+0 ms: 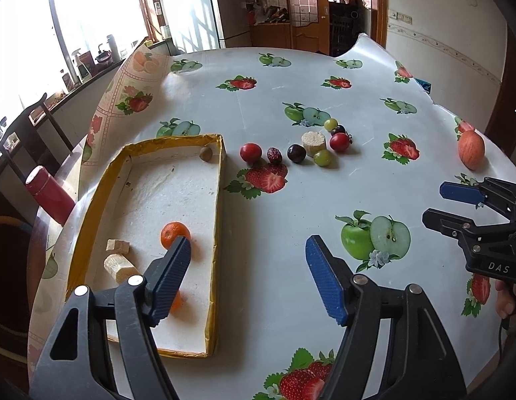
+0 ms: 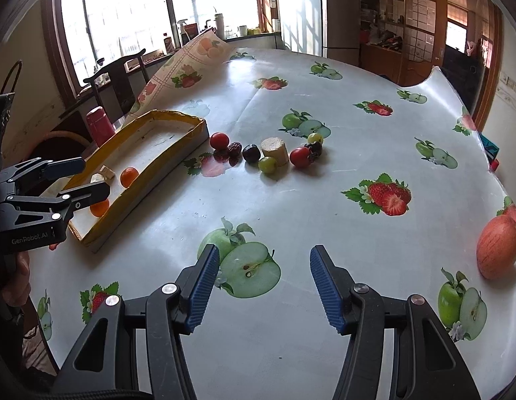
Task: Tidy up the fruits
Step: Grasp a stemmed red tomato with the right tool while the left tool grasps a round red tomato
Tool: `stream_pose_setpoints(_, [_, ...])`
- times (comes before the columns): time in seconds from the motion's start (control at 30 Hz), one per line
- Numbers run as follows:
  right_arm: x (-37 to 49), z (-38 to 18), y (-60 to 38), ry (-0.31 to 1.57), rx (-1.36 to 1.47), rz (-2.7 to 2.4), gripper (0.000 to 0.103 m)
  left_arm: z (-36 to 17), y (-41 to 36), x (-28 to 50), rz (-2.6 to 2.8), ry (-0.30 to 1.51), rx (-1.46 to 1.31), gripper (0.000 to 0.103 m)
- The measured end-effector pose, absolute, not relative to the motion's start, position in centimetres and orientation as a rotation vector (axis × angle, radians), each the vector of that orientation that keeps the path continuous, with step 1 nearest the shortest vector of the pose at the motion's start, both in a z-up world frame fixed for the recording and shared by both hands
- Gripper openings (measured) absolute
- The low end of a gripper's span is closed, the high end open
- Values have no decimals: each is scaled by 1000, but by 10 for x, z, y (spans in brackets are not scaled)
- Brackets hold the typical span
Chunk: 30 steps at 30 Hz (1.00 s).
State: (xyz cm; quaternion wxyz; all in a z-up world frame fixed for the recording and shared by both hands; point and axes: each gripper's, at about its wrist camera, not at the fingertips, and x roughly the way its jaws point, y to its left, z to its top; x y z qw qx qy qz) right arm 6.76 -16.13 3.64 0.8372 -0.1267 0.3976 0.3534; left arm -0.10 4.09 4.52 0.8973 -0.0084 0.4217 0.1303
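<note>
The table (image 1: 291, 200) fills both views under a fruit-print cloth, and the whole job is spread across it. At nine o'clock sits the tray (image 1: 218, 200), a shallow yellow-rimmed box, plainly the collecting place: a mandarin (image 1: 174, 233) already lies in it, a second orange one peeks out behind the left gripper's finger, two pale chunks (image 1: 119, 260) rest at its near end and a small brown nut (image 1: 206, 154) sits in the far corner.

Out at three o'clock, well apart from everything, stands the apple (image 2: 498, 250), pinkish-red and streaked, the biggest piece left loose.

At twelve o'clock is the cluster, packed close: a red tomato (image 1: 250, 152), a wrinkled date (image 1: 274, 156), a dark plum (image 1: 296, 153), a green grape (image 1: 322, 158), a cork-like pale cylinder (image 1: 313, 142), another red tomato (image 1: 339, 141) with a dark fruit and a second grape just behind.

Left gripper (image 1: 248, 273) hovers over the tray's right wall, jaws spread wide, nothing between them; looks like a spot for releasing. Right gripper (image 2: 264, 286) hangs above bare cloth at six o'clock, jaws also wide apart and empty, apple nearest on its right. My guess: apple next.
</note>
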Motion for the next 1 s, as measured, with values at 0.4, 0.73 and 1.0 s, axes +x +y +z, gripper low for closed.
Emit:
stream_pose_setpoints(0.4, [151, 7, -133, 910, -185, 702, 58, 14, 61, 72, 133, 926, -225, 71])
stream_pose_setpoints(0.73, [223, -28, -90, 955, -132, 638, 41, -19, 82, 135, 198, 999, -201, 71])
stream_pose_setpoints(1.0, [239, -33, -73, 950, -136, 650, 36, -29, 100, 159, 241, 1015, -114, 70])
